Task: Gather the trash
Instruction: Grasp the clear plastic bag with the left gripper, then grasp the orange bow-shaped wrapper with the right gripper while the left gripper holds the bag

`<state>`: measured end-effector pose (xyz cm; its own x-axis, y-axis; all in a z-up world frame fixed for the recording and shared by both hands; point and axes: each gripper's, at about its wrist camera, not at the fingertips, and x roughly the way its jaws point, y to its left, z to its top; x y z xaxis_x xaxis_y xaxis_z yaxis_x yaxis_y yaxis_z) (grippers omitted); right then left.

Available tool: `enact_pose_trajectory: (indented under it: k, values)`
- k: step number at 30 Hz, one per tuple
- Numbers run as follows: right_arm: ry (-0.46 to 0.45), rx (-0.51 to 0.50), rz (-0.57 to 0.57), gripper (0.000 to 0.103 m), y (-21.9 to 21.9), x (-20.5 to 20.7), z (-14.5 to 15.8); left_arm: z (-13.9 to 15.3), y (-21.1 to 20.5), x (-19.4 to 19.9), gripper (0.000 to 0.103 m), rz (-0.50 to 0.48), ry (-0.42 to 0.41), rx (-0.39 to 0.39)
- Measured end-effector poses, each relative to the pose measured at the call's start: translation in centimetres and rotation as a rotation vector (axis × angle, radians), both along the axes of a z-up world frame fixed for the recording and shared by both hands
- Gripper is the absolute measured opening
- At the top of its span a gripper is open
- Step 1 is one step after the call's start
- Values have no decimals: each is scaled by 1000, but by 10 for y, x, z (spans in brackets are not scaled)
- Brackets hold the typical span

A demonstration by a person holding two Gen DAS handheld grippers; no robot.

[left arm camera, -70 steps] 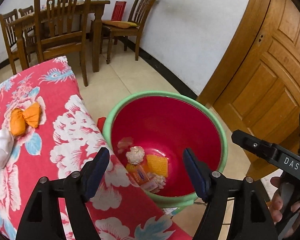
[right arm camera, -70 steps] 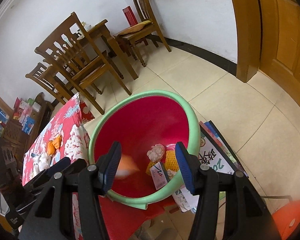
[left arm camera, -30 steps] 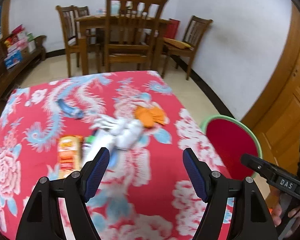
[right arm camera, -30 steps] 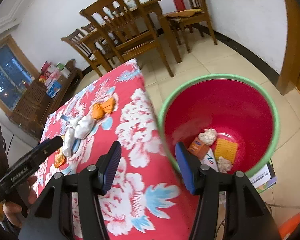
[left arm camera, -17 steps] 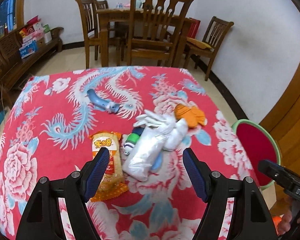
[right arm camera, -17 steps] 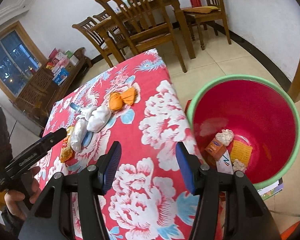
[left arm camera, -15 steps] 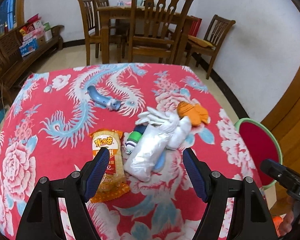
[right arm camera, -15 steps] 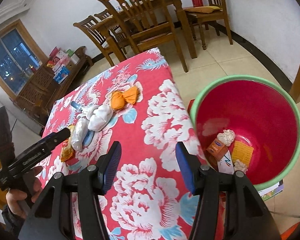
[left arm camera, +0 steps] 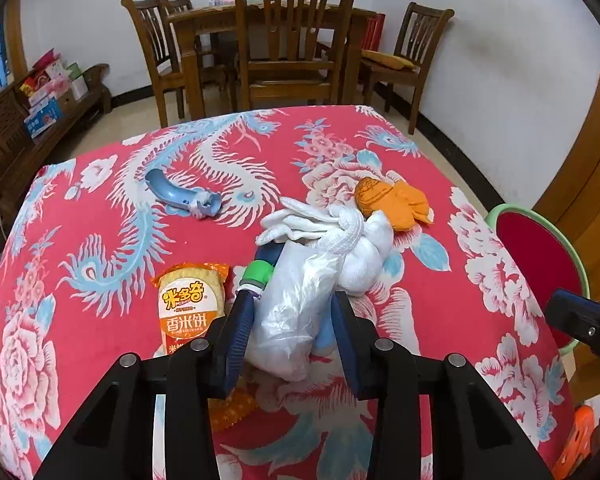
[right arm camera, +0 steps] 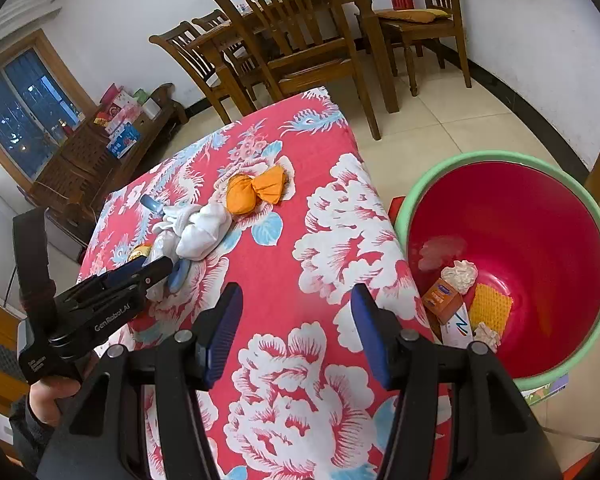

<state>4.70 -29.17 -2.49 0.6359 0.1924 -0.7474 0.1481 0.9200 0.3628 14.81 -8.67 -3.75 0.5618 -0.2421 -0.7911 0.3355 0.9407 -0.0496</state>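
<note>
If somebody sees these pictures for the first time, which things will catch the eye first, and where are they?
First comes the crumpled clear plastic bag in the middle of the red flowered tablecloth, with the left tool closed around it. Next is the red bin with a green rim on the floor beside the table, already holding trash. The right tool hangs open over the cloth.

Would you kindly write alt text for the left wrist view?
The left gripper straddles a crumpled clear plastic bag on a red floral tablecloth, jaws close on each side. A snack packet, white cloth bundle and orange wrapper lie nearby.
</note>
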Motion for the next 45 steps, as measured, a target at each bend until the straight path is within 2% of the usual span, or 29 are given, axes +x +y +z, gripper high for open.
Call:
enact_pose_trajectory:
  k: [11,21,29,43,45]
  values:
    - [5,-28,30,58,8,12,3,1,7,-2,36,1,-9,-35]
    - [1,-67,78,58,25,40,7,28,23,-7,35,24,-43,-144]
    - [-7,-76,112,58,41,76,3,31,46,2,35,92,-28,-222]
    - [39,-109,119,58,58,138,-19,23,68,12,35,153,-23,-243]
    - [48,-116,125,54,62,144,-22,23,68,12,35,151,-26,-242]
